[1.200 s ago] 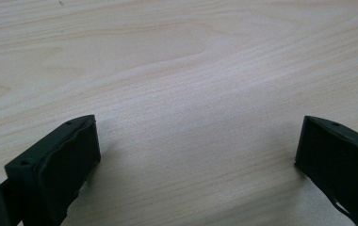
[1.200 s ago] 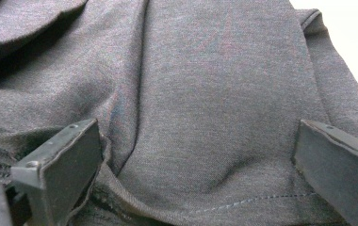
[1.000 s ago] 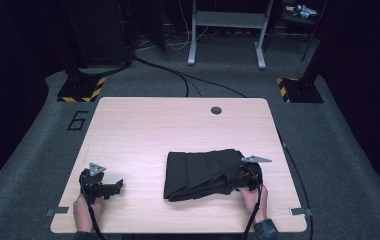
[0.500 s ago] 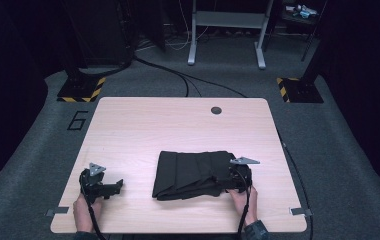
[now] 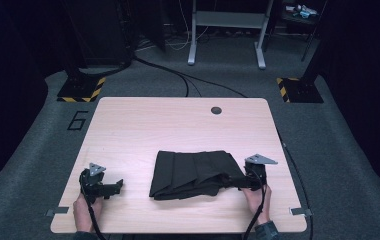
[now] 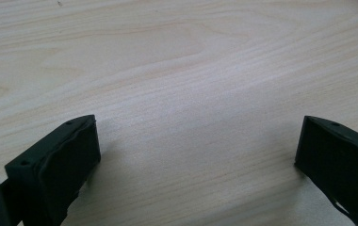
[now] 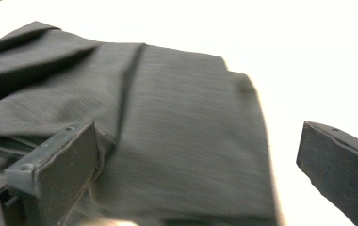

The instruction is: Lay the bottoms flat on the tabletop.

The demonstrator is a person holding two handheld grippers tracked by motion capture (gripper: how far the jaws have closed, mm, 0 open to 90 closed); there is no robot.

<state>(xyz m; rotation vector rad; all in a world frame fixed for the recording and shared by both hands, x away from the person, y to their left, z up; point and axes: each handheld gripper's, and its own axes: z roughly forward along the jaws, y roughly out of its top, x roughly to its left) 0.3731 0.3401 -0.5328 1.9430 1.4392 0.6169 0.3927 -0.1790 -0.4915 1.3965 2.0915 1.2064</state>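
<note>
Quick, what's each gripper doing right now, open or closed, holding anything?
Left gripper: open, holding nothing, over bare table.
Right gripper: open, fingers astride the dark folded cloth's edge, not clamped on it.

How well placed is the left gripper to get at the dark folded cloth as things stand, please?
Probably yes: the left gripper rests open on bare table, apart from the cloth, with nothing lying between them. It would need to slide across first.

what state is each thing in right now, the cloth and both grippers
dark cloth: folded, lying flat on the table, some creases
left gripper: jaws open, empty, over bare wood, apart from the cloth
right gripper: jaws open, at the cloth's right edge, cloth between them, not clamped
</note>
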